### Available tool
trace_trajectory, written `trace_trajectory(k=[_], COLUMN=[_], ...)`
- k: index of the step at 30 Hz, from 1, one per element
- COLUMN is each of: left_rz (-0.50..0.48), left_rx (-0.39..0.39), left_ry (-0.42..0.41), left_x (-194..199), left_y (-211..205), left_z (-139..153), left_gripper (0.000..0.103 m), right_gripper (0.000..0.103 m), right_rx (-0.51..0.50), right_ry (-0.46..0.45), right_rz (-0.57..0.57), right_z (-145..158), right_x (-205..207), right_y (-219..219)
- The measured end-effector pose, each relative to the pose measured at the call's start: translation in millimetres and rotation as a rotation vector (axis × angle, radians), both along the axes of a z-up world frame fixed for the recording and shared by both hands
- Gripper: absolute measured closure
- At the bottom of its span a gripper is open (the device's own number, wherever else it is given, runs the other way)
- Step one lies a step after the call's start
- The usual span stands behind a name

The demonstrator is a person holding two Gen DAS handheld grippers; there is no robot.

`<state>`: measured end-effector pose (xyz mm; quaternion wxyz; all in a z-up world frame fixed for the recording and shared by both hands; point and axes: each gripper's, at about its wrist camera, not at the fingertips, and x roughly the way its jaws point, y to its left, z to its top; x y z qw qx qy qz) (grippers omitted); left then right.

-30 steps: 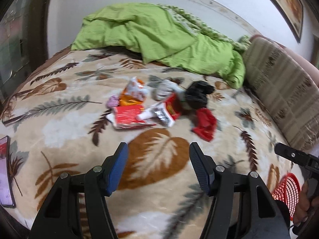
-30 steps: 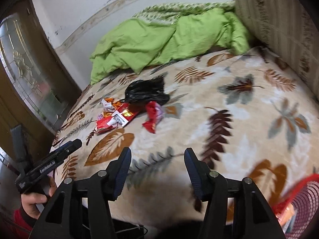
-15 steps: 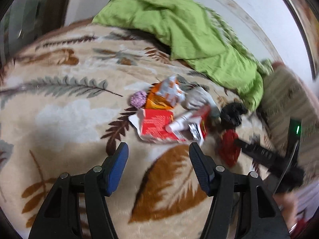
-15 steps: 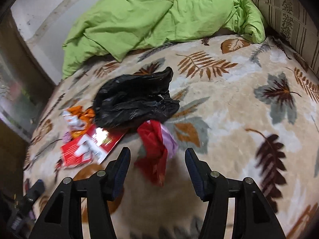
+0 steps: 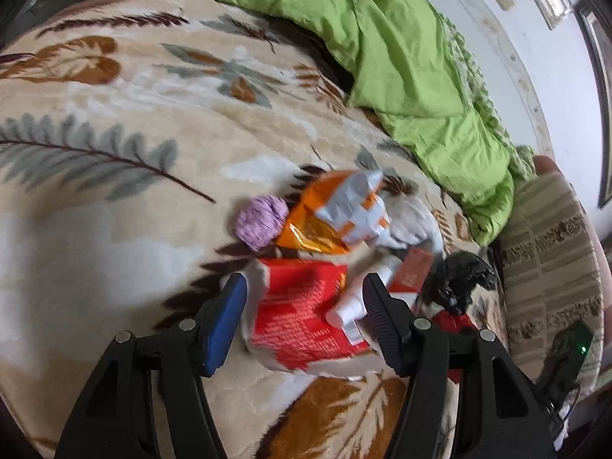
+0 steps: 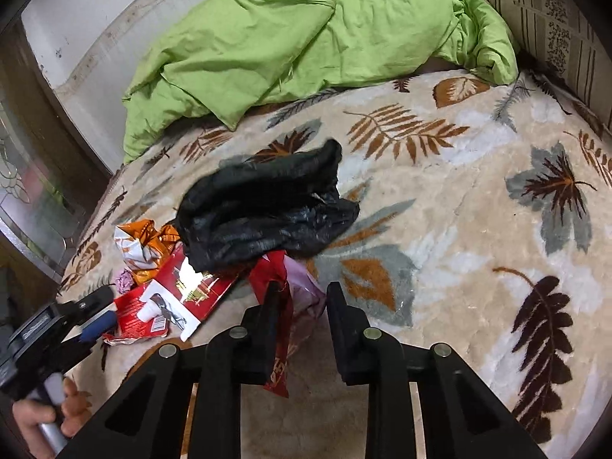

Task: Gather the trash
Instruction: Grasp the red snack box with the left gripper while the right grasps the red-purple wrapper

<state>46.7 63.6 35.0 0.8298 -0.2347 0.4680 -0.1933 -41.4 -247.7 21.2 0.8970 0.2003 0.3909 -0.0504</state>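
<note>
Both grippers advanced onto trash pile. Left gripper, lower centre, jaws apart straddling red carton. Right gripper, lower centre, jaws narrowed around red wrapper; grip contact unclear.

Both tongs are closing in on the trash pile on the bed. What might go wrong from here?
The right tongs straddle the red wrapper and a pink bag; they may pinch blanket too. The white tube lies loose on the red box between the left tongs and could roll off.
</note>
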Motion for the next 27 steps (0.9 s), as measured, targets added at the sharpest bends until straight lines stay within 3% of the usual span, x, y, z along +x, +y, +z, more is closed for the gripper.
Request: trace_trajectory(k=[2, 5, 8, 11, 14, 20, 27], left_rz=[-0.034, -0.127, -0.286, -0.404, -0.391, -0.269, -0.308], left_rx=[-0.002, -0.009, 0.003, 0.043, 0.075, 0.007, -0.014], left_ry=[0.006, 0.016, 0.009, -0.056, -0.11, -0.011, 0.009], left_x=[-5, -22, -52, -82, -89, -71, -74], left_y=[-3, -14, -32, -44, -39, -13, -3], left_z=[1, 4, 12, 27, 38, 33, 38], left_gripper=[0.053, 0.053, 0.053, 0.053, 0.052, 0.052, 0.052], right_gripper=[0.078, 0.078, 0.078, 0.078, 0.078, 0.078, 0.078], right_rx=[0.007, 0.025, 0.036, 0.042, 0.05, 0.051, 0.058], right_ry=[-0.001, -0.015, -0.027, -0.041, -0.052, -0.055, -0.07], right_rz=[0.0, -0.007, -0.006, -0.007, -0.017, -0.024, -0.024], right_z=[0, 4, 8, 12, 15, 16, 21], right_x=[-1, -4, -10, -17, -22, -27, -30], right_y=[-1, -4, -6, -7, -11, -15, -17])
